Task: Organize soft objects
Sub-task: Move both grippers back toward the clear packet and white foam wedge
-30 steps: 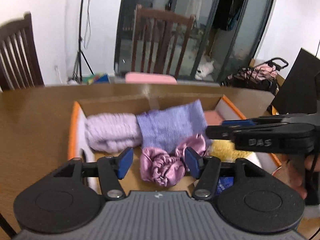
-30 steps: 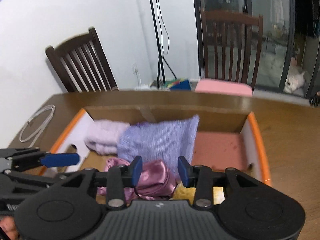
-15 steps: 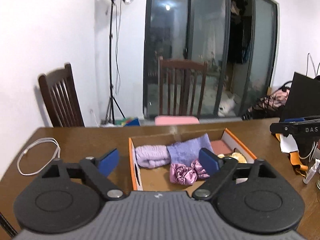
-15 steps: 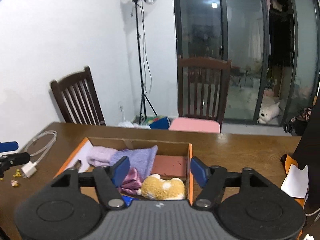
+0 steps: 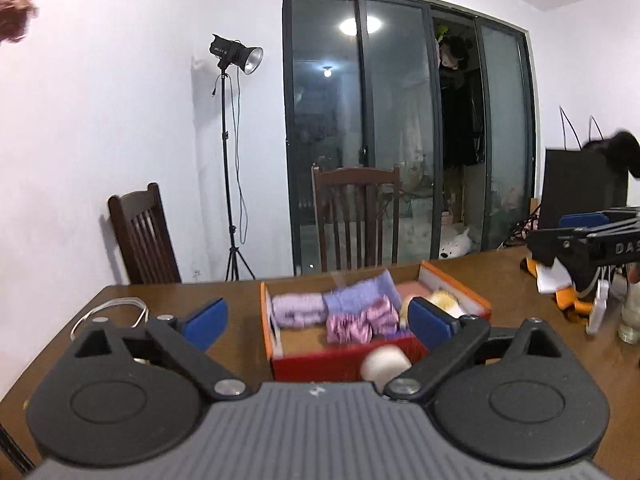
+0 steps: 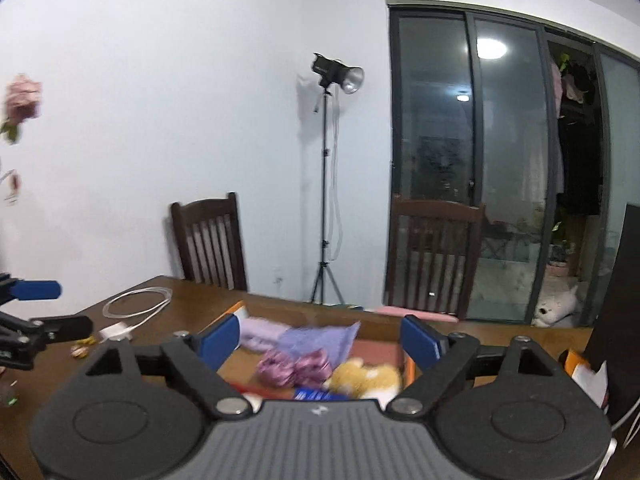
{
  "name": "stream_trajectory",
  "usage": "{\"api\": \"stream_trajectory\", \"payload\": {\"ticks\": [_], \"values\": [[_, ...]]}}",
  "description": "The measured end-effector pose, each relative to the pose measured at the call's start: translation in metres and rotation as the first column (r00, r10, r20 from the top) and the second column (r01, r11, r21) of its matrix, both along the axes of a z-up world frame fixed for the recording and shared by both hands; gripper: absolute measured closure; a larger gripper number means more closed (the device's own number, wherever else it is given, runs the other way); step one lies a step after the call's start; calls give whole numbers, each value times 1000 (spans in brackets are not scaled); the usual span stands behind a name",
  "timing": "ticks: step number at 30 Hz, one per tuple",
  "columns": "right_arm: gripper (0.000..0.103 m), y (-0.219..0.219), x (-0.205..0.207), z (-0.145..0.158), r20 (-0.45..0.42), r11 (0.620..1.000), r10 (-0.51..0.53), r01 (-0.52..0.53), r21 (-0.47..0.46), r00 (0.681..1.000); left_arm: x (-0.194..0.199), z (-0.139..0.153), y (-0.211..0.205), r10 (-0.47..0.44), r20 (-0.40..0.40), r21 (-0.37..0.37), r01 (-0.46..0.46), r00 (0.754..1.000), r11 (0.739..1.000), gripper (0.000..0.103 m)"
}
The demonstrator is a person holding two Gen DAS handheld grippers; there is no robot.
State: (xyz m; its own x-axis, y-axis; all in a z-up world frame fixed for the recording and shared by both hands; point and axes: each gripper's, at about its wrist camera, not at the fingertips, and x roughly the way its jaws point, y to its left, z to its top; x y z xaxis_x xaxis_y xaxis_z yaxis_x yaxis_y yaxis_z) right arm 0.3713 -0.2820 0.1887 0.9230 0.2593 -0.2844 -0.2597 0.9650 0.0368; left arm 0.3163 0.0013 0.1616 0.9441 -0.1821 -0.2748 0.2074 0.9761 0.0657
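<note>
While the left wrist view looks over the brown bench (image 5: 472, 272), the left claw (image 5: 318, 316) stands wide open with nothing between its blue pads; its jaws have just been opening. Past it sits an orange box (image 5: 266, 320) with soft things inside: a pale purple roll (image 5: 298, 310) at the back left, a blue-purple cloth (image 5: 360, 294) beside it, a shiny pink scrunchie (image 5: 354, 324) in front of those, and a yellow plush toy (image 5: 444, 300) partly hidden by the right pad. Only this view shows the red front wall of the box, a round cream thing (image 5: 386, 362) blurred just in front of it, and the right claw (image 5: 580, 236) reaching in from the right edge, near some orange and white bits. From the right wrist view, the right claw (image 6: 320, 338) is wide open too, holding nothing, and its jaws have also just been opening. The box (image 6: 230, 312) sits right under it, so the plush toy (image 6: 366, 378) shows in full, touching the scrunchie (image 6: 296, 364), with the cloth (image 6: 320, 340) and the roll (image 6: 260, 330) behind. Only here do we see a small blue packet (image 6: 310, 394) at the near end of the box, a white cable (image 6: 134, 306) lying in full on the bench (image 6: 180, 308), and the left claw (image 6: 36, 308) at the left edge, well apart from the box.
</note>
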Motion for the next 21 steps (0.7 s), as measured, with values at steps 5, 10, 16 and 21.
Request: {"api": "stream_trajectory", "payload": {"ticks": [5,10,16,21], "values": [[13,-6,-47,-51,-55,1000,-17,18,20,998,-50,-43,0,-33,-52,-21,32,998,999,4],[13,-9,-96,-99,-126,998,-19,26,55,992,-88,-74,14,-61,-150,-123,42,987,992,4],[13,-12,-127,-134,-245,997,-21,38,64,969,-83,-84,13,-37,-176,-81,23,984,996,4],[15,-4,-118,-133,-215,998,-35,44,38,976,-46,-96,-5,-46,-207,-29,41,977,999,21]]}}
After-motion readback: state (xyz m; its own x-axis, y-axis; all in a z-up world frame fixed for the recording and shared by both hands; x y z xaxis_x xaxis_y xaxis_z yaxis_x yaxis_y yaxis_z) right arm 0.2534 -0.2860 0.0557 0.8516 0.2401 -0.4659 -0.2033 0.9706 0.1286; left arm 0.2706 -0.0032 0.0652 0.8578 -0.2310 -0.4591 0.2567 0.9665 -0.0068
